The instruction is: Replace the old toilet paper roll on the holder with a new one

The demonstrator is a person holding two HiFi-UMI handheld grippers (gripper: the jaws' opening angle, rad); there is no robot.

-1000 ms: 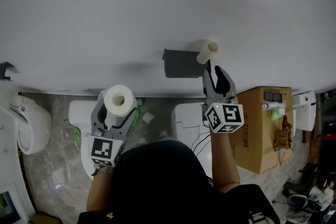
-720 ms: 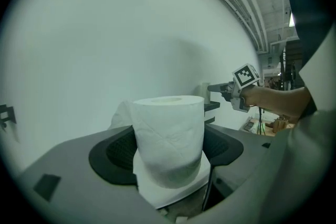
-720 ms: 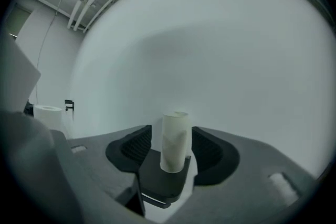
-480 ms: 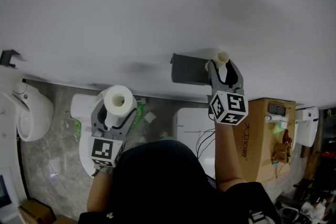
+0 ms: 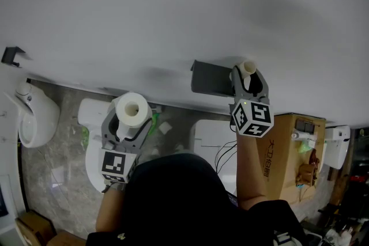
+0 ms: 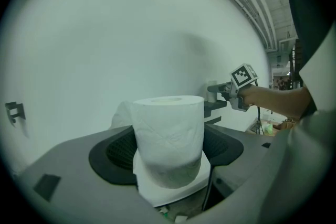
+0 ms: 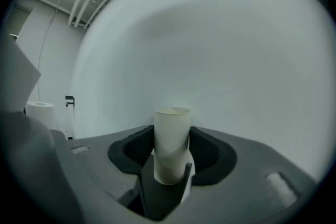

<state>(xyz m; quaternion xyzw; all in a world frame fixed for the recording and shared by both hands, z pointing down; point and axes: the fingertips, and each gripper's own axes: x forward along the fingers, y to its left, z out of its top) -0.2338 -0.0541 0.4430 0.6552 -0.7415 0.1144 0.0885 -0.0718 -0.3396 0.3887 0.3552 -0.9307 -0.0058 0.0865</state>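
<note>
A new white toilet paper roll (image 5: pixel 131 109) (image 6: pixel 168 139) stands upright in my left gripper (image 5: pixel 129 119) (image 6: pixel 168 152), which is shut on it low at the left. On the wall, the dark grey holder (image 5: pixel 210 79) carries an empty cardboard tube (image 5: pixel 248 68) (image 7: pixel 171 144) at its right end. My right gripper (image 5: pixel 249 73) (image 7: pixel 171 157) reaches level around that tube. Its jaws have just been closing, and both pads now sit against the tube's sides. The holder's arm (image 7: pixel 160 196) shows dark under the tube.
The white wall (image 5: pixel 173 8) fills the upper view. Below it are a white toilet (image 5: pixel 34 121) at the left, a white fixture (image 5: pixel 92 124) under my left gripper, and a cardboard box (image 5: pixel 285 152) at the right. A small bracket (image 5: pixel 11 55) hangs on the wall.
My right gripper moved up to the holder and its jaws came around the cardboard tube. The left gripper has kept still with the new roll.
</note>
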